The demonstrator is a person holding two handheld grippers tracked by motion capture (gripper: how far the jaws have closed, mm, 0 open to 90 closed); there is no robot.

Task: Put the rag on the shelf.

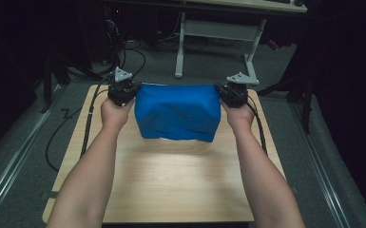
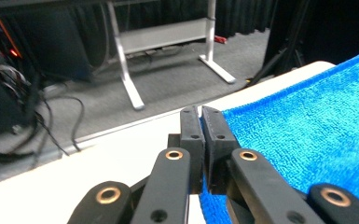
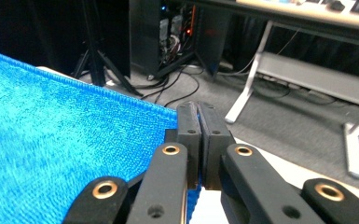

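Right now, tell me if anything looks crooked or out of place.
Nothing stands out. The blue towel hangs evenly between the left gripper and right gripper, each shut on a top corner, above the wooden table.

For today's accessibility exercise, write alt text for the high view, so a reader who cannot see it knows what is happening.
A person's two hands each hold a gripper, the left gripper and right gripper, pinching opposite top corners of a blue towel stretched between them. It hangs over the far half of a light wooden table. Dark floor, cables and a white desk frame lie beyond.

Black left gripper [image 2: 200,116] (brass-ringed pivots) carries a grey three-cornered plate [image 1: 122,75].
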